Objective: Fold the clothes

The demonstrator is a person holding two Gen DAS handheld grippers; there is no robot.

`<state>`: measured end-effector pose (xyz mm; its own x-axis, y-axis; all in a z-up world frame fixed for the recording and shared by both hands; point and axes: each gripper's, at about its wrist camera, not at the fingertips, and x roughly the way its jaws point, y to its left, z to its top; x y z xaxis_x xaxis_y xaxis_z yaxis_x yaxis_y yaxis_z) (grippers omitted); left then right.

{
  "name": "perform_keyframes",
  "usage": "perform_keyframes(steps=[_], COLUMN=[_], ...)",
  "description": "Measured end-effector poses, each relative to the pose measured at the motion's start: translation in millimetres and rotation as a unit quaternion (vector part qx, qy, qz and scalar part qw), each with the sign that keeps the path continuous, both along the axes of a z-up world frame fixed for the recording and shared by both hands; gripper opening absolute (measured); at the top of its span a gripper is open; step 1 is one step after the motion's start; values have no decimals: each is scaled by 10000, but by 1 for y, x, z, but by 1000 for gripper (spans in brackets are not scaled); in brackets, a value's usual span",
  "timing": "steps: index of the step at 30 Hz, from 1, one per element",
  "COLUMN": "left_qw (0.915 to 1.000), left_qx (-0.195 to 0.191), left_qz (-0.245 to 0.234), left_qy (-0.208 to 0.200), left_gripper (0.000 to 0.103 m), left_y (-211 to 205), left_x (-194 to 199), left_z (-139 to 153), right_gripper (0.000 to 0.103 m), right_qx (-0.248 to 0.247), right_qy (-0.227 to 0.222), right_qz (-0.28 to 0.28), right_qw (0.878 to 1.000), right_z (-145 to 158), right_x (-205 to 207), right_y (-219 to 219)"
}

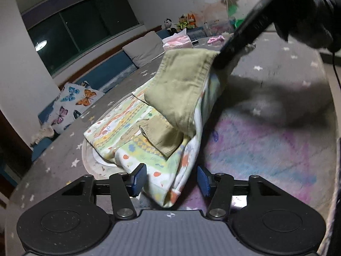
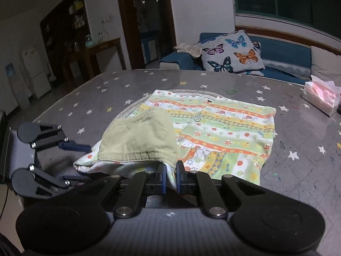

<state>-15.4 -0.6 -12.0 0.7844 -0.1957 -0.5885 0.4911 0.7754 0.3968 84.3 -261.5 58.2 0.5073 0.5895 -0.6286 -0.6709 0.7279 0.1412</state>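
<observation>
The right hand-held gripper (image 2: 170, 178) is clamping the near edge of the pastel striped cartoon-print cotton shirt (image 2: 226, 132), mid-frame on the star-patterned grey tabletop (image 2: 102, 98), folding barely begun, while the left hand-held gripper (image 1: 171, 180) is standing apart, gripping nothing

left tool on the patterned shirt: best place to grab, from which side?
The near corner of the colourful patterned cotton shirt hanging between the open left tool. Come in from the table's near edge, pads either side: that hem is lifted off the grey star-print tablecloth, while the right tool already pinches the neighbouring edge.
</observation>
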Motion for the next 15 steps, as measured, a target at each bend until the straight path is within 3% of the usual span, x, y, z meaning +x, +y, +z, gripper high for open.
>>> perform_keyframes(steps=[1,3,6,15], left_qw=[10000,10000,10000,9975], left_qx=[35,28,-33,-652], left_qz=[-43,-28,2,-257], left_qy=[-35,-40,-45,-7], left_gripper=[48,28,9,4], left_y=[-1,1,4,16], left_x=[-1,1,4,-32], left_z=[-1,-1,2,48], right_gripper=[8,8,6,5], right_qx=[26,20,23,290], right_qy=[0,-40,-113,-132], right_qz=[-40,-46,-48,138], right_qw=[10000,10000,9999,9994], right_z=[0,0,1,27], right_x=[0,-1,-6,-43], right_y=[0,1,1,-21])
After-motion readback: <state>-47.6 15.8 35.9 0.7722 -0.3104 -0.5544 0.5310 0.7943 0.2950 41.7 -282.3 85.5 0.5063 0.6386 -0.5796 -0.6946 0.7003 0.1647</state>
